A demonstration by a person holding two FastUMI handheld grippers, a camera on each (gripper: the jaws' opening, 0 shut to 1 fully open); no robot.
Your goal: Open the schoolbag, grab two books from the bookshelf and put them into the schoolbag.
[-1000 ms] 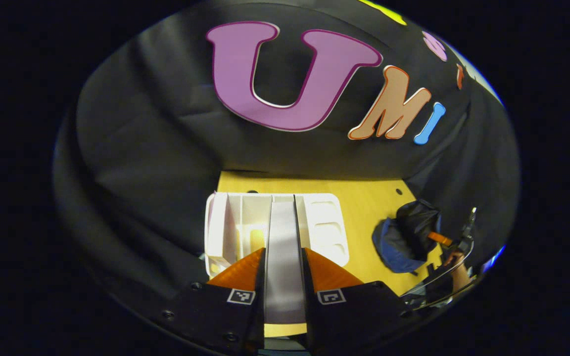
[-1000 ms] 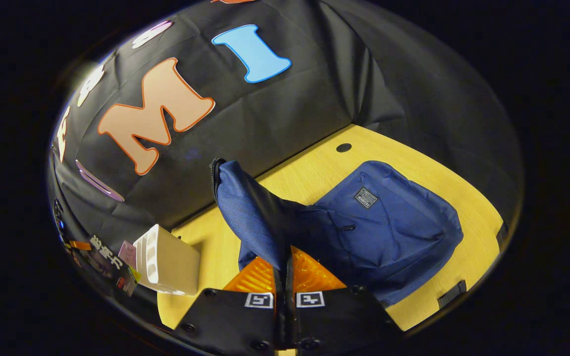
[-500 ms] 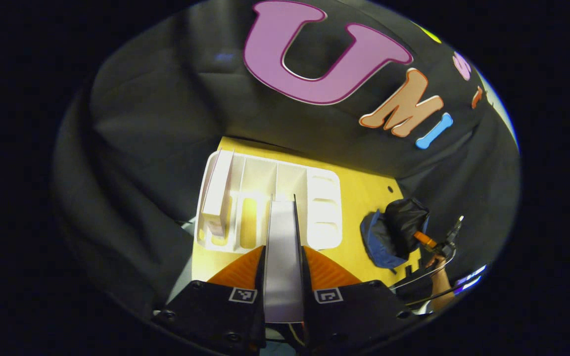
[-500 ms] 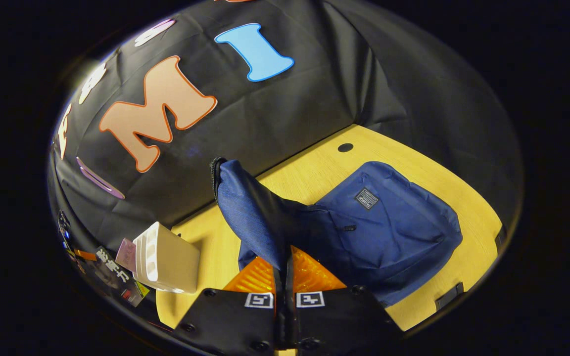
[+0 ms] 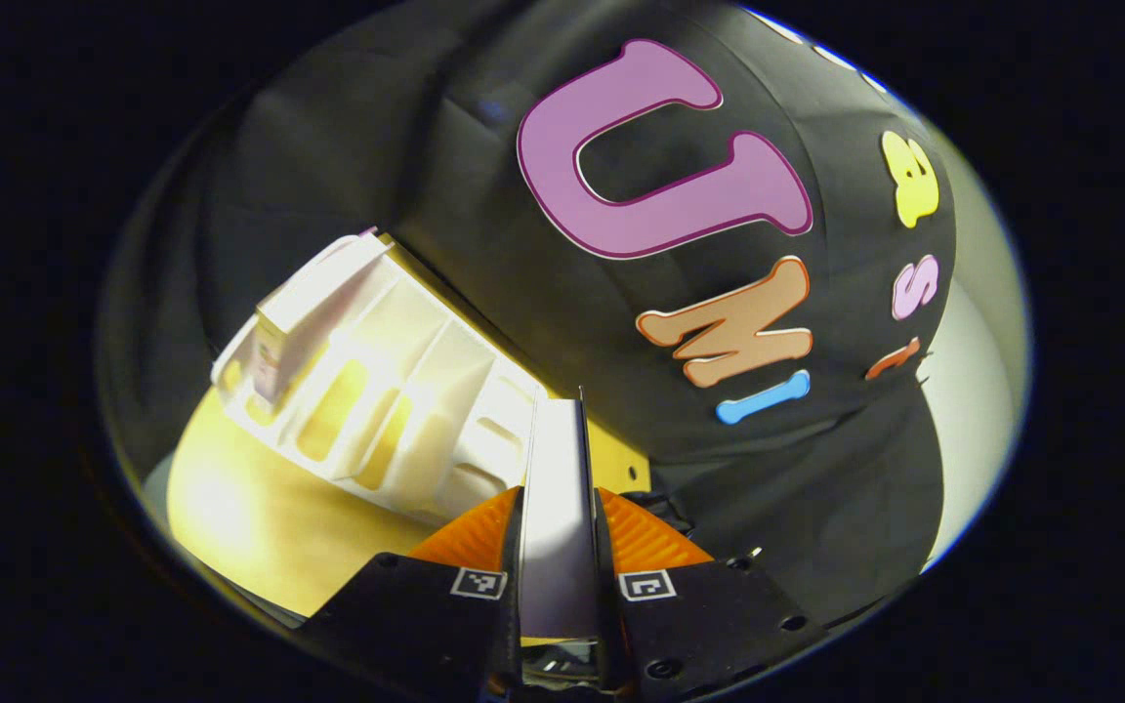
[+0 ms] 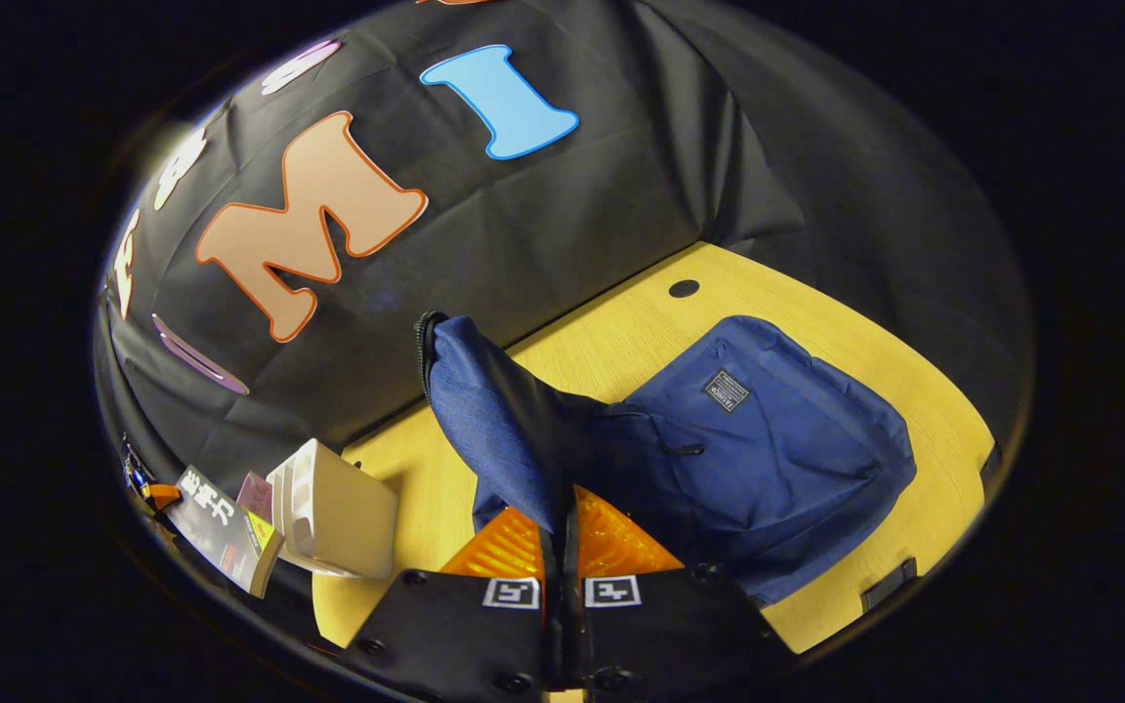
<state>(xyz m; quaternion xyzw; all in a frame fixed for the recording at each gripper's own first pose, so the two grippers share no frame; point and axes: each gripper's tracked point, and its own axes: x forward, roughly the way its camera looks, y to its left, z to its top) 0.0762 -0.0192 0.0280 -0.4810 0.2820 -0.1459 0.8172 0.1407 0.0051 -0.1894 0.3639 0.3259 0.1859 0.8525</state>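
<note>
Blue schoolbag [image 6: 768,439] flap stayed pinched up in our right tongs [image 6: 562,557]; our left tongs [image 5: 557,527] clamped a book [image 5: 555,508], beside the bookshelf [image 5: 377,391], well apart from the bag.

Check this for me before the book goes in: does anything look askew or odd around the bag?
Nothing looks damaged or spilled. The blue fabric schoolbag lies slumped on the yellow wooden table, its flap pulled upright by the right gripper. The left gripper grips a grey-edged book beside the white plastic bookshelf.
</note>
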